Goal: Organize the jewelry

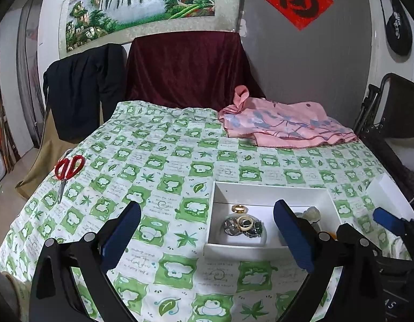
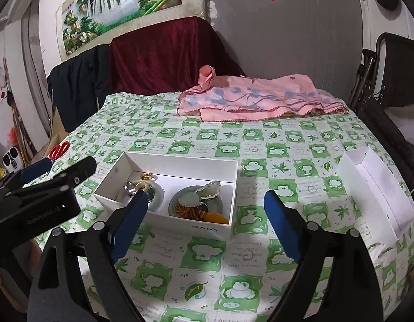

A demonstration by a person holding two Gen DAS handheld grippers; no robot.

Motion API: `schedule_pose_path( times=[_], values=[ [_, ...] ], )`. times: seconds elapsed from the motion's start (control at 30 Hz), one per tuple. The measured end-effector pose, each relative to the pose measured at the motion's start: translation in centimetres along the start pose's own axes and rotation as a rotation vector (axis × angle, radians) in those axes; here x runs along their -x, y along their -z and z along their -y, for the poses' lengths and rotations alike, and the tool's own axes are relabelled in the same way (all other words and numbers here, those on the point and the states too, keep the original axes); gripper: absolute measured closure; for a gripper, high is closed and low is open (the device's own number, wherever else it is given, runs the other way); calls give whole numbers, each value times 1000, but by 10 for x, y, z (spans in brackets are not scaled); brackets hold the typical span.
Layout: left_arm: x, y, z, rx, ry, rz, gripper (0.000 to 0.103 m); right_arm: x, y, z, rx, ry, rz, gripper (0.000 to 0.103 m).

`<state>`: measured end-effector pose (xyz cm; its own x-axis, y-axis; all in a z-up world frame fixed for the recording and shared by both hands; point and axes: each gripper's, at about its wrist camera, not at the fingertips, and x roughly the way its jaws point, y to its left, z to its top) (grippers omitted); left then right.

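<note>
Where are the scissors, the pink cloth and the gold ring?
scissors (image 1: 69,167), left wrist view, on the red handles.
pink cloth (image 2: 260,99), right wrist view, on its flowered middle.
gold ring (image 1: 239,208), left wrist view, on its band, inside the white box (image 1: 268,187), far wall.

The counter (image 2: 260,273) is covered by a cloth printed in green and white squares. On it sit 1 open white box (image 2: 207,225) with jewelry inside, 1 white lid (image 2: 378,190) well apart to its right, red-handled scissors (image 1: 66,170) near the left edge, and a crumpled pink floral cloth (image 2: 260,99) at the far side.
</note>
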<state>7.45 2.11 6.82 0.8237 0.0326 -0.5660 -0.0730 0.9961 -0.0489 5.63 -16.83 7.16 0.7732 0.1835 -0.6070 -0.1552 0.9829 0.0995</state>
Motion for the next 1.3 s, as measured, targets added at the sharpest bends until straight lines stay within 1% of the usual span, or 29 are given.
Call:
schedule_pose_path(
  times=[0.1, 0.2, 0.3, 0.47, 0.67, 0.83, 0.93, 1.3],
  values=[
    [0, 4, 1, -2, -4, -10, 6, 3, 5, 3, -7, 6, -2, 18],
    [5, 9, 5, -23, -2, -1, 6, 3, 11, 6, -15, 18, -6, 17],
    [9, 18, 11, -66, -16, 10, 6, -2, 14, 6, -9, 51, -4, 17],
    [5, 21, 14, -85, -19, 7, 6, -5, 16, 4, 11, 102, 11, 17],
    [-1, 22, 18, -101, -11, -10, 6, 1, 16, 5, 8, 111, 37, 17],
    [0, 21, 17, -92, -6, -1, 6, -2, 17, 5, 5, 109, 28, 16],
    [-5, 21, 16, -88, -5, -13, 6, -5, 18, 4, 7, 112, 22, 16],
    [-6, 24, 16, -84, -36, -12, 6, -7, 19, 3, 12, 117, 19, 16]
  ],
)
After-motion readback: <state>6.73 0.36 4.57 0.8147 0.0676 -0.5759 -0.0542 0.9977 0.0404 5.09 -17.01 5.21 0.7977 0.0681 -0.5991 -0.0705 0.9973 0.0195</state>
